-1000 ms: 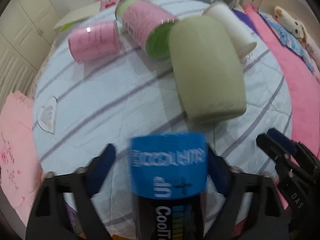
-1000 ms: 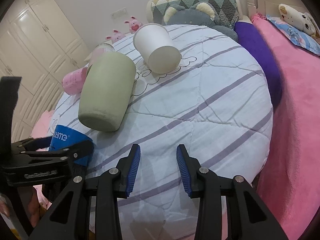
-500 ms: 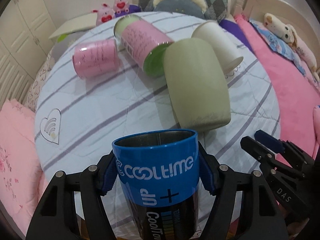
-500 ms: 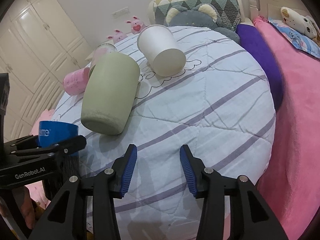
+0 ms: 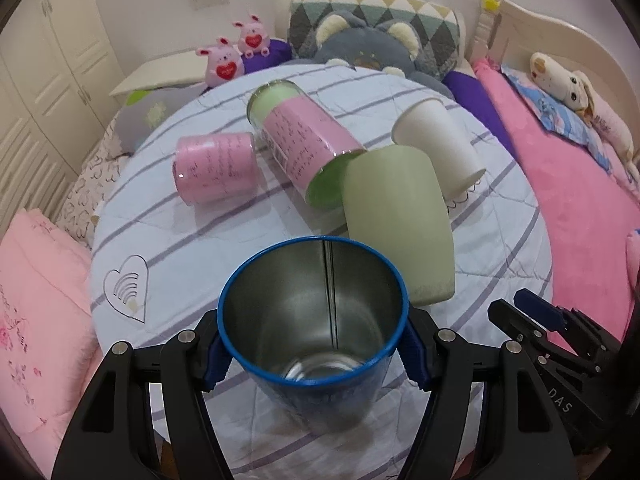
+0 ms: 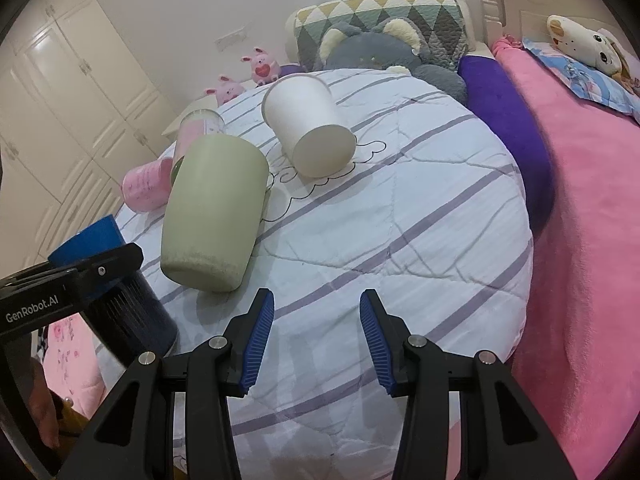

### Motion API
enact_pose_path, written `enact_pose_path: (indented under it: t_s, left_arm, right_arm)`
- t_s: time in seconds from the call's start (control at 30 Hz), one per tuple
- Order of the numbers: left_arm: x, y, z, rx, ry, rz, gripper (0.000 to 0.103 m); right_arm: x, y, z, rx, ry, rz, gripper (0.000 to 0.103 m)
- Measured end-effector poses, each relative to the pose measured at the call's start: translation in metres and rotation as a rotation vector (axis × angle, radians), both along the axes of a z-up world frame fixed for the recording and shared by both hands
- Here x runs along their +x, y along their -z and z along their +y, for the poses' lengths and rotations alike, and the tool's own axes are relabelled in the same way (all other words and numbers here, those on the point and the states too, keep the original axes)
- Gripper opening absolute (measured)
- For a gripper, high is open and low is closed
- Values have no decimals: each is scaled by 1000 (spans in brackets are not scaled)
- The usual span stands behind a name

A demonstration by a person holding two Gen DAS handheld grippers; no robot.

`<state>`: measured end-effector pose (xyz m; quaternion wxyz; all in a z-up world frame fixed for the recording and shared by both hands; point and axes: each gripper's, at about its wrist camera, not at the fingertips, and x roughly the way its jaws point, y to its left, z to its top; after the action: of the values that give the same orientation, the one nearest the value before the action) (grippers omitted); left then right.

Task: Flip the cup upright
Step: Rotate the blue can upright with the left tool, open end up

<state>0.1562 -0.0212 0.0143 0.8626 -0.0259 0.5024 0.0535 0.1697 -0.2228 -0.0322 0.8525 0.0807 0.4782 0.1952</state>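
Note:
My left gripper (image 5: 314, 354) is shut on a blue metal cup (image 5: 316, 396). The cup stands mouth up at the near edge of the round table (image 5: 192, 236); whether its base touches the cloth I cannot tell. It also shows at the left of the right wrist view (image 6: 120, 312), held by the left gripper (image 6: 76, 280). My right gripper (image 6: 316, 340) is open and empty over the table's near edge, to the right of the blue cup.
A sage green cup (image 5: 396, 220) stands mouth down just behind the blue cup. A white cup (image 5: 440, 148), a tall pink-and-green cup (image 5: 308, 148) and a short pink cup (image 5: 216, 168) lie on their sides. A pink bed (image 6: 592, 200) lies right.
The blue cup has turned in my left gripper from tilted toward the table to mouth up, so its inside now shows. The right gripper has stayed open and shifted slightly.

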Motion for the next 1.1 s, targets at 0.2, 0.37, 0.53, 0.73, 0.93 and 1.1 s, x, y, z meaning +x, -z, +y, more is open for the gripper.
enact_pose_path:
  t_s: [0.2, 0.37, 0.53, 0.73, 0.93, 1.1]
  left_arm:
    - [-4, 0, -1, 4, 6, -5, 70]
    - [-10, 3, -3, 49, 5, -19, 92]
    - [-14, 4, -3, 25, 8, -8, 92]
    - [-18, 4, -1, 12, 3, -12, 92]
    - [-25, 3, 0, 9, 6, -16, 92]
    - [-35, 2, 0, 7, 18, -19, 92]
  right_arm:
    - [-1, -2, 1, -5, -7, -6, 46]
    - [-3, -2, 4, -19, -11, -2, 46]
    - [-7, -4, 4, -25, -7, -7, 46]
    - [-14, -10, 2, -31, 5, -21, 46]
    - [-23, -16, 2, -40, 18, -32, 47]
    - [-35, -24, 1, -38, 37, -57, 65]
